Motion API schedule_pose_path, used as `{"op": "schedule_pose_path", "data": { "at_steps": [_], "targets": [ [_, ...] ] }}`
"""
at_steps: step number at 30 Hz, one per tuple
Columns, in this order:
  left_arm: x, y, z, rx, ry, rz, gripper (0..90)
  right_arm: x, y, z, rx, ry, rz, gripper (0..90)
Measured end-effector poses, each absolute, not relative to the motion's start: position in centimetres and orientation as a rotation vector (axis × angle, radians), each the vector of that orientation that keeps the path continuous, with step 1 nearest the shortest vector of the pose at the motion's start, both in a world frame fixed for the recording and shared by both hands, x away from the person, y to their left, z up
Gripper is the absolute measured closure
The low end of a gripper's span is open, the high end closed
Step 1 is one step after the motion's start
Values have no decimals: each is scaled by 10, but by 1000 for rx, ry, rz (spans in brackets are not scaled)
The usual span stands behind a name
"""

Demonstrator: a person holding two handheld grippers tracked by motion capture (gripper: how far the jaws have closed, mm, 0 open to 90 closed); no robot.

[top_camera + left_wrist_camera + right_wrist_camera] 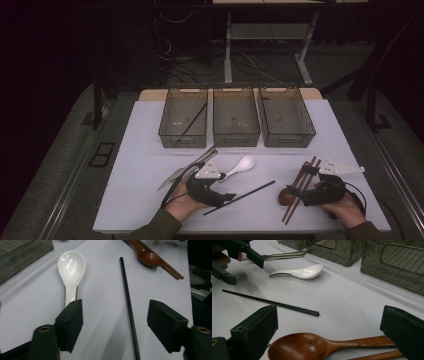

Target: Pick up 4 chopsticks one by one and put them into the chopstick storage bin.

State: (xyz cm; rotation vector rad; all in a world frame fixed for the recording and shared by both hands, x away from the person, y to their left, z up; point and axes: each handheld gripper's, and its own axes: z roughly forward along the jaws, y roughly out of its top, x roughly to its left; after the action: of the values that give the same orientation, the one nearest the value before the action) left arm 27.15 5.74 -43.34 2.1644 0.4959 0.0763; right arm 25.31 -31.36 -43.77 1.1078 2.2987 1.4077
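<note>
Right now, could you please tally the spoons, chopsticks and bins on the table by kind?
Spoons: 2 (white spoon, wooden spoon)
Chopsticks: 4 (black chopstick on the table, black chopstick in the left bin, brown pair)
Bins: 3 (left bin, middle bin, right bin)
Total: 9
</note>
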Motion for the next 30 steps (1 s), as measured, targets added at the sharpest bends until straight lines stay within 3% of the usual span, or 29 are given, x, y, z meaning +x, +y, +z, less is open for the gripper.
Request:
{"op": "schedule_pose_path", "data": {
  "at_steps": [11,30],
  "targets": [
    [269,41,-437,2163,485,48,588,254,-313,-439,1107,2299,1403,13],
    [269,15,-451,2251,483,40,785,254,-313,-439,1100,2305,1402,13]
  ]
}}
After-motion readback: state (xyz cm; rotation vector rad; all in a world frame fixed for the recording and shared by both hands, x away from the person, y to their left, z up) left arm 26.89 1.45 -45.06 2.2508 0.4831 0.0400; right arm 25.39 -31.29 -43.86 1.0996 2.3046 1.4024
